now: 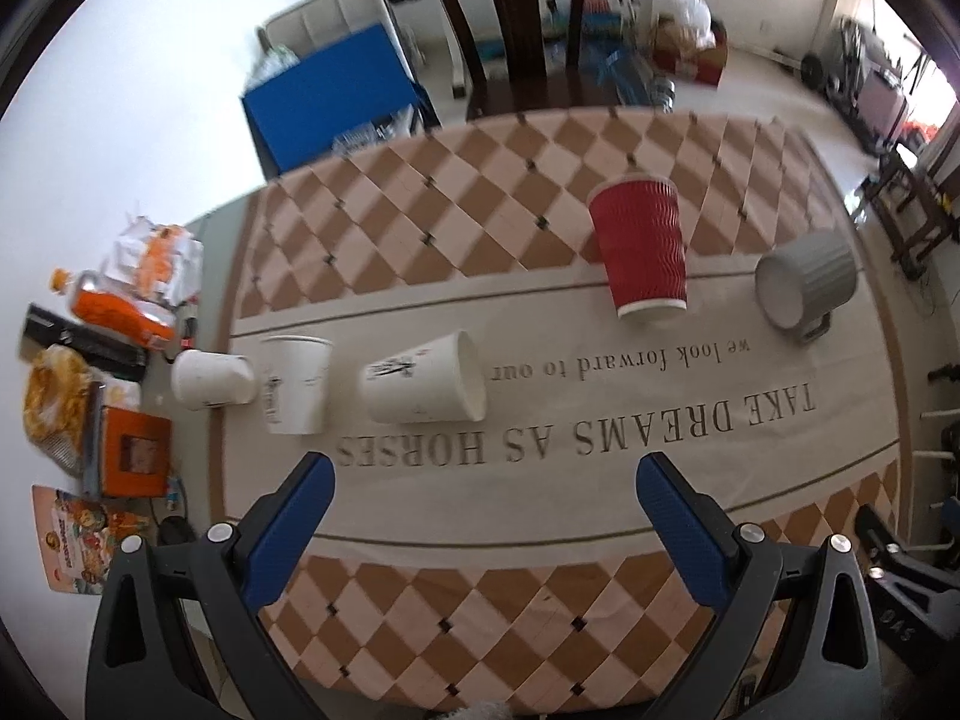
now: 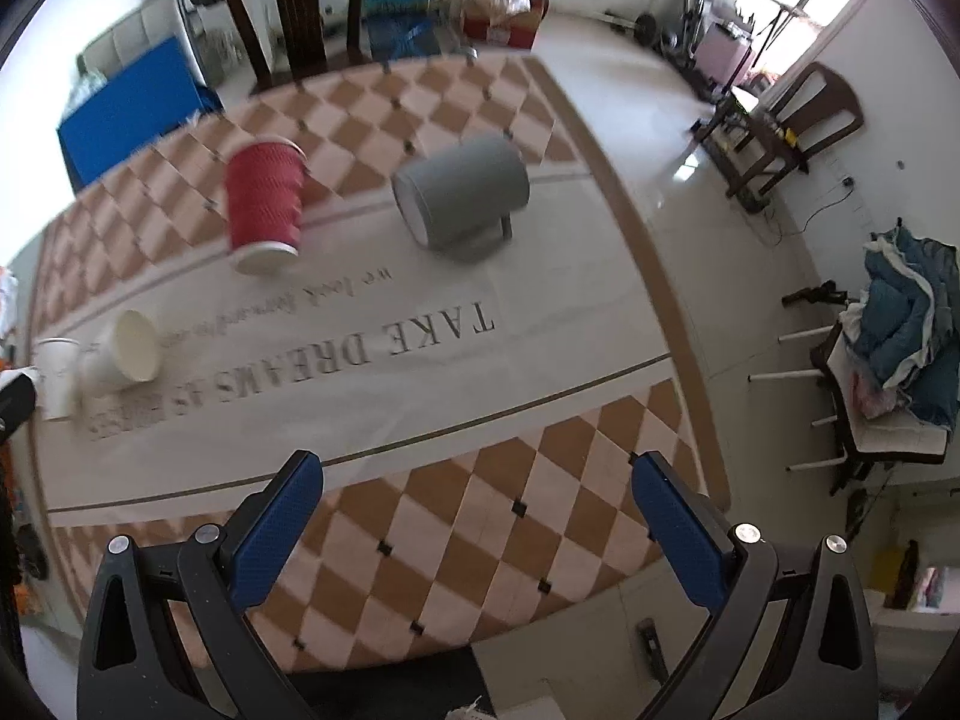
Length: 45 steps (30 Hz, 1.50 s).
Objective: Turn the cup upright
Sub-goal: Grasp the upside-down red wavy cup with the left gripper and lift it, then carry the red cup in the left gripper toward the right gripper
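Note:
A white paper cup [image 1: 423, 381] lies on its side on the tablecloth, mouth to the right; it also shows in the right wrist view [image 2: 123, 354]. A red ribbed cup [image 1: 642, 249] [image 2: 264, 207] stands upside down, rim on the cloth. A grey mug [image 1: 804, 279] [image 2: 462, 192] lies on its side. Another white cup [image 1: 297, 384] [image 2: 57, 375] stands beside the lying one, and a third white cup [image 1: 213, 379] lies at the cloth's left edge. My left gripper [image 1: 483, 468] is open and empty, short of the lying white cup. My right gripper [image 2: 477, 468] is open and empty.
Snack packets and boxes [image 1: 120, 324] crowd the table's left end. A dark wooden chair [image 1: 516, 30] stands at the far side. The table's right edge [image 2: 672, 312] drops to the tiled floor, where a chair with blue clothes [image 2: 900, 336] stands.

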Tool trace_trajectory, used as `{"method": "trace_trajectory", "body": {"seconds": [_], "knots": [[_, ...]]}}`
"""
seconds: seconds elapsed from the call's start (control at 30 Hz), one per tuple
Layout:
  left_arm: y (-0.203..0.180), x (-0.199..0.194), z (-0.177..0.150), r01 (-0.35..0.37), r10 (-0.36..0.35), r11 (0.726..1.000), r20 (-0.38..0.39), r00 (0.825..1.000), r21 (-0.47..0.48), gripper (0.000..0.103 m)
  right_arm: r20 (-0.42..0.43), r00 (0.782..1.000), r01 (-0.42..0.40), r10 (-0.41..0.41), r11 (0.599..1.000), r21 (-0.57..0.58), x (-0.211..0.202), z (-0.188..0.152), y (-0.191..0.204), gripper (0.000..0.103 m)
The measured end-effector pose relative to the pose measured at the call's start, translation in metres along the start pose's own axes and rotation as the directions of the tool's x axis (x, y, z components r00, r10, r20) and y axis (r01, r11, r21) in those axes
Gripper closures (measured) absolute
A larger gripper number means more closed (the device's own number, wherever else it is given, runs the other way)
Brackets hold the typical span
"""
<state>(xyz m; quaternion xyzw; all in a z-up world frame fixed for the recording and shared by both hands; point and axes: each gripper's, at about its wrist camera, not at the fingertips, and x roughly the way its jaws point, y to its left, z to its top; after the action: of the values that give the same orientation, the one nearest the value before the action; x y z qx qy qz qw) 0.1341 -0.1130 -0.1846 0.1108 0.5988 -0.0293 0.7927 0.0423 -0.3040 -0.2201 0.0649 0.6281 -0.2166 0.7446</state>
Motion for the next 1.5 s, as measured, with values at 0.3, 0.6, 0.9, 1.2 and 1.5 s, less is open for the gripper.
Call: {"method": "trace_trajectory", "body": {"seconds": [0.3, 0.6, 0.9, 1.2, 1.5], "knots": [[-0.044, 0.089, 0.069, 0.047, -0.050, 0.999, -0.141, 0.989, -0.023, 0.001, -0.168, 0.986, -0.003, -0.006, 0.999, -0.053, 0.120, 0.054, -0.002, 0.015], [-0.077, 0.147, 0.123, 0.136, -0.143, 0.990, -0.197, 0.970, -0.048, 0.024, -0.245, 0.969, -0.005, -0.010, 0.998, -0.060, 0.181, 0.095, -0.008, 0.018], [-0.098, 0.176, 0.133, 0.174, -0.173, 0.985, -0.218, 0.960, -0.015, 0.035, -0.271, 0.963, -0.007, -0.009, 0.998, -0.058, 0.214, 0.128, -0.018, 0.018], [-0.093, 0.152, 0.122, 0.160, -0.155, 0.987, -0.139, 0.978, 0.020, 0.037, -0.268, 0.963, 0.000, -0.009, 0.999, -0.032, 0.215, 0.127, -0.039, 0.018], [-0.055, 0.086, 0.072, 0.190, -0.191, 0.981, -0.078, 0.978, -0.028, 0.037, -0.215, 0.977, 0.000, -0.008, 0.999, -0.037, 0.175, 0.095, -0.029, 0.018]]}}
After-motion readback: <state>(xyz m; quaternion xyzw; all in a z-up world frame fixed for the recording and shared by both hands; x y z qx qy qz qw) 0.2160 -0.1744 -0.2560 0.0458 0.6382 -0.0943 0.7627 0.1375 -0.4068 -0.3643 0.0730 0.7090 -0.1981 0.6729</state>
